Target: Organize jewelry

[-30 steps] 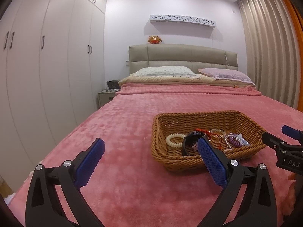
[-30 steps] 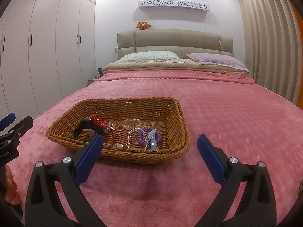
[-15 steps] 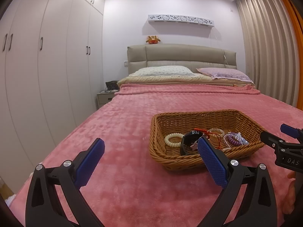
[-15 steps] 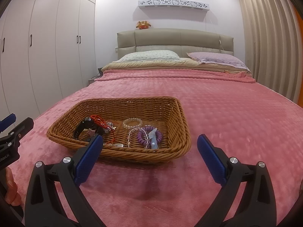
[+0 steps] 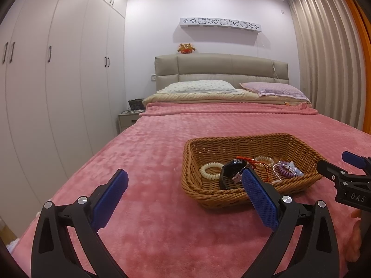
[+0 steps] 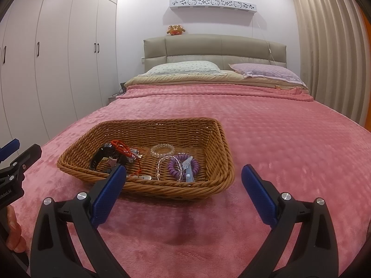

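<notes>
A brown wicker basket (image 5: 192, 185) (image 6: 222, 139) sits on the pink bedspread. It holds a cream coil bracelet (image 5: 209, 171), a black watch (image 5: 228, 173) (image 6: 102, 157), a red cord (image 5: 245, 159) (image 6: 120, 148), a clear bead bracelet (image 6: 162, 149) and a purple coil band (image 5: 286, 171) (image 6: 183, 166). My left gripper (image 5: 184, 193) is open and empty, to the basket's front left. My right gripper (image 6: 184, 191) is open and empty, just in front of the basket. Each gripper shows at the edge of the other's view.
The pink bedspread (image 6: 289, 139) covers the bed. Two pillows (image 5: 199, 86) lie at the headboard. White wardrobes (image 5: 58, 81) line the left wall, with a nightstand (image 5: 126, 120) beside the bed. Curtains (image 5: 329, 58) hang at the right.
Both grippers have drifted back slightly from the basket. Nothing in the basket has moved.
</notes>
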Motion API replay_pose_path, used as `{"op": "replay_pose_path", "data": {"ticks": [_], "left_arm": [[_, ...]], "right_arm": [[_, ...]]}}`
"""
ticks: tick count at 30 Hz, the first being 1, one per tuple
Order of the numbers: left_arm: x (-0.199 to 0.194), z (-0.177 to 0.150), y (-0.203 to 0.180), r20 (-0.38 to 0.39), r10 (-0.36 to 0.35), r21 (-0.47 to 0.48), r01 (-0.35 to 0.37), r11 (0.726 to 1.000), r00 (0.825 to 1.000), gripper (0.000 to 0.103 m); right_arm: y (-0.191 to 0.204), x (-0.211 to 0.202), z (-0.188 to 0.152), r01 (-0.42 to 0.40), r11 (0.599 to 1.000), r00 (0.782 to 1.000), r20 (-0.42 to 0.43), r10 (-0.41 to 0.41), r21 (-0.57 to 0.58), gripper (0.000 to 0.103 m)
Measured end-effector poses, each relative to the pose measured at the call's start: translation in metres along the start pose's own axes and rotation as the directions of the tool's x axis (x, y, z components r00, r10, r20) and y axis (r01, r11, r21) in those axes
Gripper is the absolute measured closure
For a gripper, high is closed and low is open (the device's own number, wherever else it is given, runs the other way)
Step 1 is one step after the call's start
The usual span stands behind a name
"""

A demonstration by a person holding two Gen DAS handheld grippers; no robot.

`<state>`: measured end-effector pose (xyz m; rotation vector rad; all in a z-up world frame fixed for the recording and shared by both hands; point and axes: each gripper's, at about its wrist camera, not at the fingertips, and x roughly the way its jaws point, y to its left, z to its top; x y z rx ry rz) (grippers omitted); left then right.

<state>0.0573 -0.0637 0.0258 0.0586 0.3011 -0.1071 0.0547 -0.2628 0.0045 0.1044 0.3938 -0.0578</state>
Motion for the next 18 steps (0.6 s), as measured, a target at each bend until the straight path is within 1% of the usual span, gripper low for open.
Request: {"op": "replay_pose_path", "data": {"ticks": [5,7,13,16,18], "left_arm": [[-0.0004,0.0000,-0.0002,0.002,0.002,0.004,-0.002,1.000,1.000,0.008],[-0.0029,0.0000,-0.0008,0.015,0.018,0.011,-0.018,1.000,1.000,0.008],[0.0011,0.0007,0.0035,-0.021,-0.005,-0.023,0.004,1.000,1.000,0.007],[-0.0001,0.0012,0.0049,-0.010,-0.009,-0.032,0.009,0.999,1.000,0.007],[-0.0007,0.0012,0.0025,-0.005,-0.003,-0.020,0.003,1.000,1.000,0.007]], "right_arm": [[0.0017,-0.0004,-0.0007,-0.003,1.000,1.000,0.003,0.003,-0.006,0.008],[0.0019,-0.0008,-0.0009,-0.003,1.000,1.000,0.003,0.003,-0.007,0.008],[0.0017,-0.0005,-0.0009,-0.003,1.000,1.000,0.003,0.003,-0.008,0.008],[0.0020,-0.0002,-0.0008,-0.004,1.000,1.000,0.001,0.004,-0.009,0.008],[0.0019,-0.0003,-0.0008,-0.005,1.000,1.000,0.002,0.005,-0.008,0.008]]}}
